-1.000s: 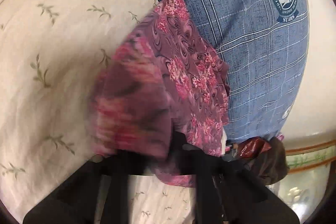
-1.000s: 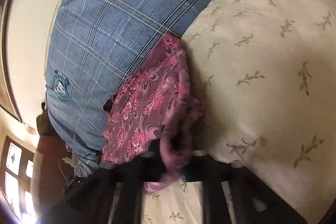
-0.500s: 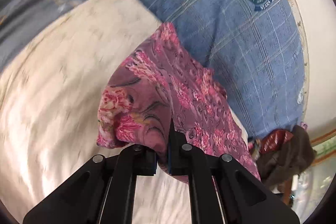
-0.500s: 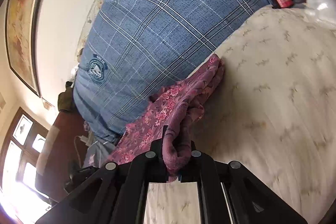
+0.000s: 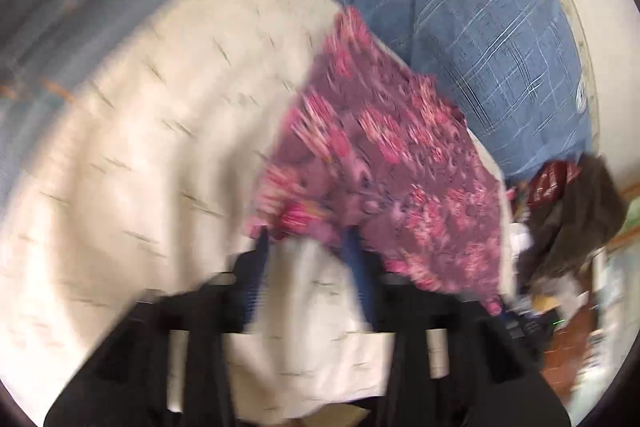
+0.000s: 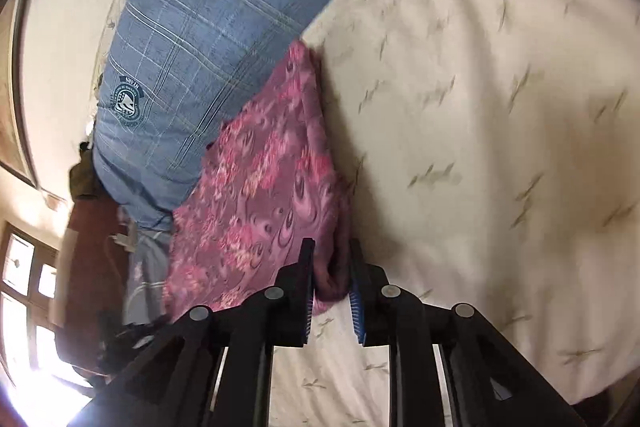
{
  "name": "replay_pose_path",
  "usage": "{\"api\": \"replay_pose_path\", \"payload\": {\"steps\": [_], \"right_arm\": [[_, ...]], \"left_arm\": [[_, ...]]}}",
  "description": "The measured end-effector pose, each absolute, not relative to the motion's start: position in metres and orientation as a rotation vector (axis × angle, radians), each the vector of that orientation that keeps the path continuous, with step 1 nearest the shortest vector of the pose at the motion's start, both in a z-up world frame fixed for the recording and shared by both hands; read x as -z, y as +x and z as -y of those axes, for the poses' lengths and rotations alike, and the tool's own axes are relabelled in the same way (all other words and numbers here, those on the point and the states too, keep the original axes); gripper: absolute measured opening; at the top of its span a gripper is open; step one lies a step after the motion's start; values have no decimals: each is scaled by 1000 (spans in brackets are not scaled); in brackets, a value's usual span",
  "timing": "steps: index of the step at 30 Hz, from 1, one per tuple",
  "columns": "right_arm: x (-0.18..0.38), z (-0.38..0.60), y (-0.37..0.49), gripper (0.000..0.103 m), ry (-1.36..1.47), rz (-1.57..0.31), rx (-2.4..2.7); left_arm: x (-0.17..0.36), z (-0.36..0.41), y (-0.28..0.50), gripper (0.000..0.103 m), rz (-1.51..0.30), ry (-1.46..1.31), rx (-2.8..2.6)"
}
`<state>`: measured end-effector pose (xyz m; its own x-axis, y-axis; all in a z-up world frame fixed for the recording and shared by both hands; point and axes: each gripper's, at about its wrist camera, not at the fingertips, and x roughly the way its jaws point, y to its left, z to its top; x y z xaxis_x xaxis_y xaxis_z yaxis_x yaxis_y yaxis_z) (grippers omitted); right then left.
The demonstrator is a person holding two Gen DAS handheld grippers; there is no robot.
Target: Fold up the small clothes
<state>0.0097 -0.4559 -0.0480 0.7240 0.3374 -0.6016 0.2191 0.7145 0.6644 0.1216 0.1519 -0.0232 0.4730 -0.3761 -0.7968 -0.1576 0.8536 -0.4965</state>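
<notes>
Left wrist view shows the left gripper [image 5: 306, 247] with fingers spread, holding nothing, at the near edge of the floral cloth [image 5: 384, 163] lying on the bed [image 5: 140, 147] against the blue pillow [image 5: 460, 11]. The right gripper [image 6: 331, 279] has its fingers partly open around a bunched fold; let go gently, then smooth the cloth flat.

Motion blur is smearing the garment [image 5: 384, 163] in the left view; its near hem is hiding the left tool's [image 5: 306, 247] fingertips.

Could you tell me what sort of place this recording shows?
Probably a bedroom at home: a cream leaf-print bedsheet, a big blue plaid pillow against the wall, and a purple floral garment on the bed.
</notes>
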Motion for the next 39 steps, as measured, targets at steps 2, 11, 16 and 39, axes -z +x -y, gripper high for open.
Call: {"api": "replay_pose_path", "payload": {"steps": [2, 11, 16, 39], "right_arm": [[29, 473, 9, 21, 781, -691, -9], [15, 470, 130, 36, 810, -748, -57], [16, 452, 182, 43, 676, -806, -24], [-5, 458, 239, 4, 628, -639, -26]], "left_arm": [[8, -165, 117, 59, -1009, -499, 94], [-8, -158, 272, 65, -1071, -443, 200], [16, -143, 341, 65, -1160, -464, 193], [33, -122, 398, 2, -1040, -418, 150]]}}
